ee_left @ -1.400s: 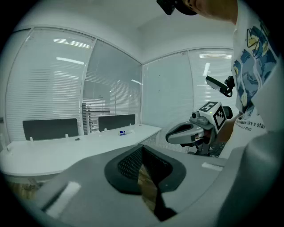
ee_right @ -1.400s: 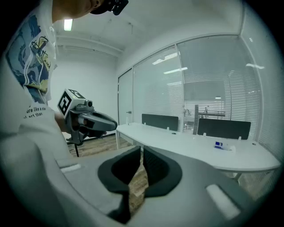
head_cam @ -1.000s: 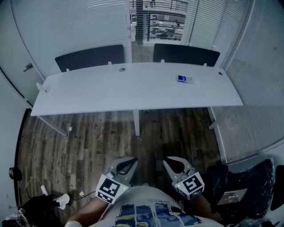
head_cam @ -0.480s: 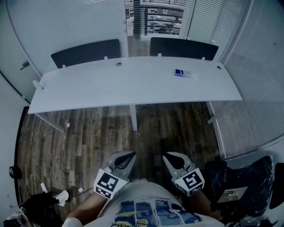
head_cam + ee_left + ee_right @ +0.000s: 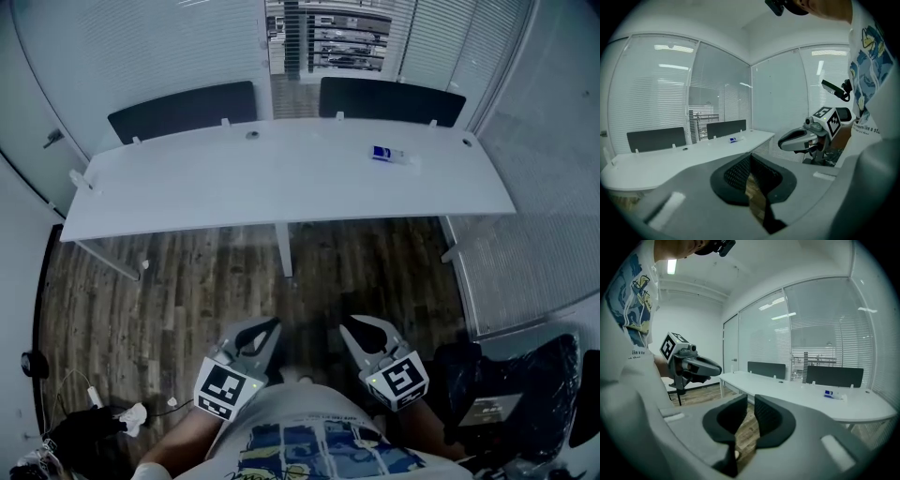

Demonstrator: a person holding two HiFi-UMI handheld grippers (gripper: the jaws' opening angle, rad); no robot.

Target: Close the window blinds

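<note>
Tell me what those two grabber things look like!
Both the left gripper and right gripper are grey, with curved jaws lined in black ribbed pads. Each carries a cube with black-and-white square markers. The person wears a white T-shirt printed blue.

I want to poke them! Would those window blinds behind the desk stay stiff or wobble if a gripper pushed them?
The window blinds are rows of thin slats, so they would probably wobble and sway, not stay stiff. Slats that thin are likely light and might bend if poked hard.
</note>
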